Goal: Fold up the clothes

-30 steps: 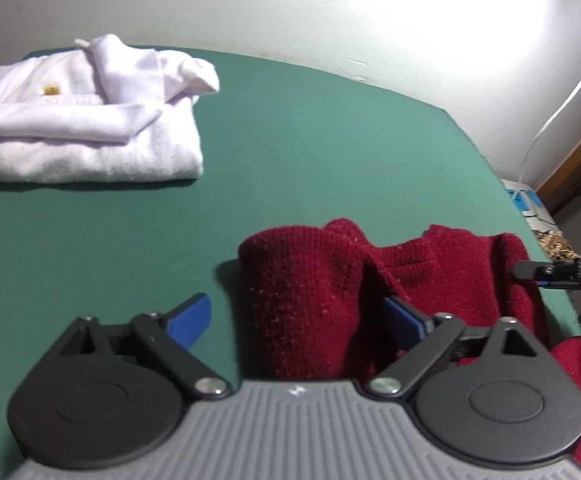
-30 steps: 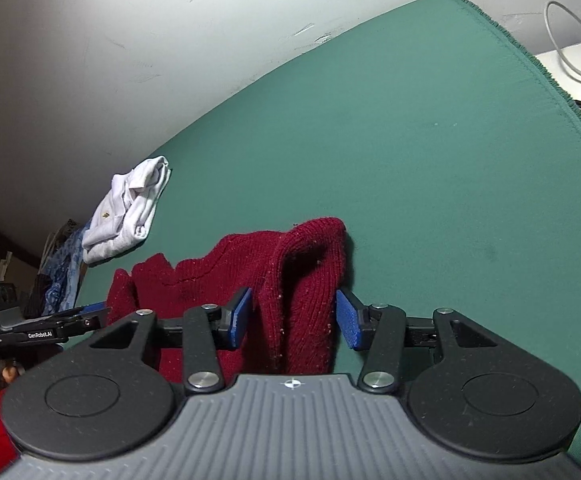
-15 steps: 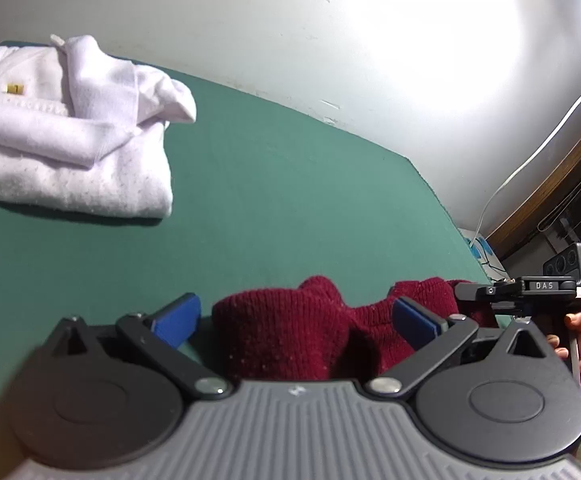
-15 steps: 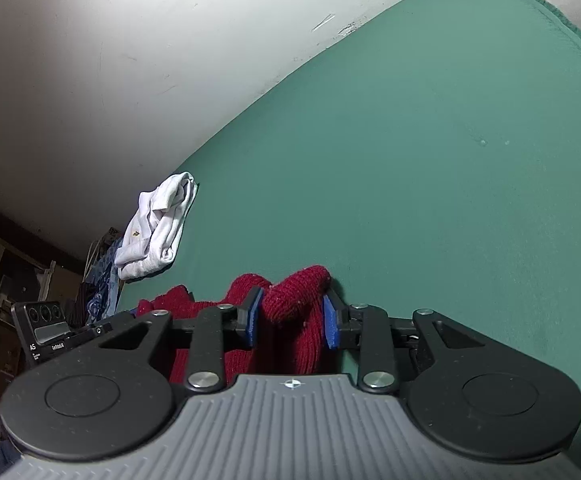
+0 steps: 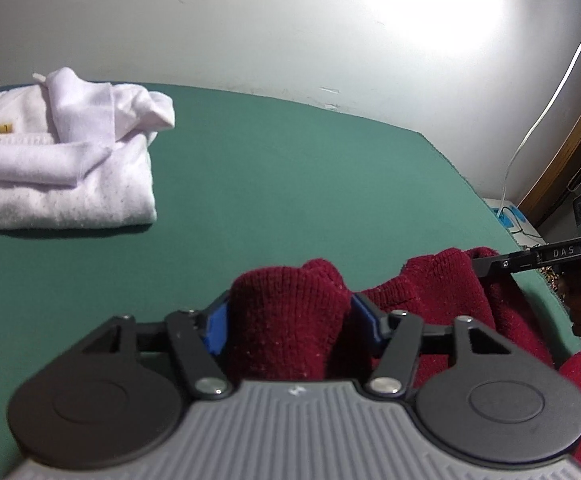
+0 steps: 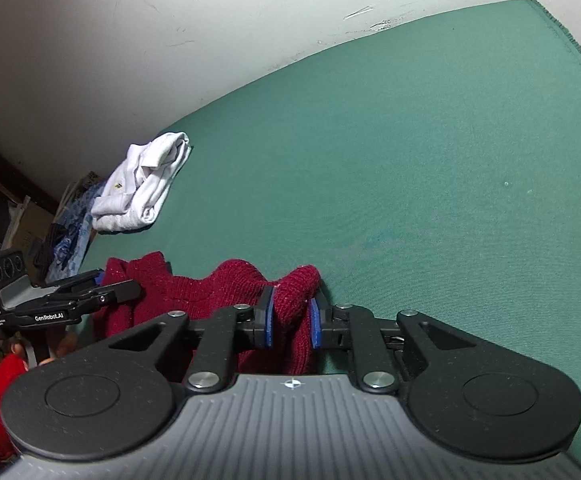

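Gripping red sweater (image 5: pixel 286 312) with both grippers at near edge of green table (image 5: pixel 290 184).
Left gripper (image 5: pixel 288 322) and right gripper (image 6: pixel 290 318) each clamped on a knit bunch; folded white shirt (image 5: pixel 58 152) far left.

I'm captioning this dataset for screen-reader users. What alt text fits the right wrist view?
The right gripper is shut on a bunched edge of a dark red knit sweater at the near edge of a green table. The left gripper grips the sweater's other end at left. A folded white shirt lies farther back, by the wall.
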The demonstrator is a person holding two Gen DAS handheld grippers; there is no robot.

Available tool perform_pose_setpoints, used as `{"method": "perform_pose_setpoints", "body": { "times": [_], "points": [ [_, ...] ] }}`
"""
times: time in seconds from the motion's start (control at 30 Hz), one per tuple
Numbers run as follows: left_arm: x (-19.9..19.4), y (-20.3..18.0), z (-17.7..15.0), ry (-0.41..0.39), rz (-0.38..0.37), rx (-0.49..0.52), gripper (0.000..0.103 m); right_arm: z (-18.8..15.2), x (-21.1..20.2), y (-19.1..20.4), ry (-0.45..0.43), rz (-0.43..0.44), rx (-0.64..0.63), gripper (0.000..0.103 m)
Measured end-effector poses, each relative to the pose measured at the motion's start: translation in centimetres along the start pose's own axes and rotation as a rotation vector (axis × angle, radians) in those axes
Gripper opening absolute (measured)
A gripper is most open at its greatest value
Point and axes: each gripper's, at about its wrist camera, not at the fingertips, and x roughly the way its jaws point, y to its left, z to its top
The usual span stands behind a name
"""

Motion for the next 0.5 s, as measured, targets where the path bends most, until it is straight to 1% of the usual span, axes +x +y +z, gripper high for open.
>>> {"method": "perform_pose_setpoints", "body": {
  "times": [0.03,0.1,0.13,0.23,0.4,0.5],
  "points": [
    [0.2,-0.1,0.2,0.009,0.012,0.007,0.034,0.0,0.0,0.3,-0.001,-0.021,-0.002,0.015],
    [0.2,-0.2,0.4,0.026,0.034,0.020,0.026,0.0,-0.1,0.7,-0.004,-0.056,-0.004,0.014],
    [0.2,-0.4,0.4,0.031,0.045,0.030,0.024,-0.1,-0.3,0.8,-0.013,-0.061,-0.002,0.014],
    [-0.1,-1.3,0.2,0.033,0.078,0.067,0.021,-0.2,-1.1,0.9,-0.039,-0.075,0.004,0.014],
    [-1.4,-1.8,1.1,0.006,0.072,0.047,0.021,-0.6,-2.7,1.3,-0.080,-0.101,0.009,0.014],
    [-2.9,-2.6,1.7,-0.017,0.072,0.071,0.021,-0.8,-4.2,2.2,-0.121,-0.087,0.005,0.014]
  ]
}}
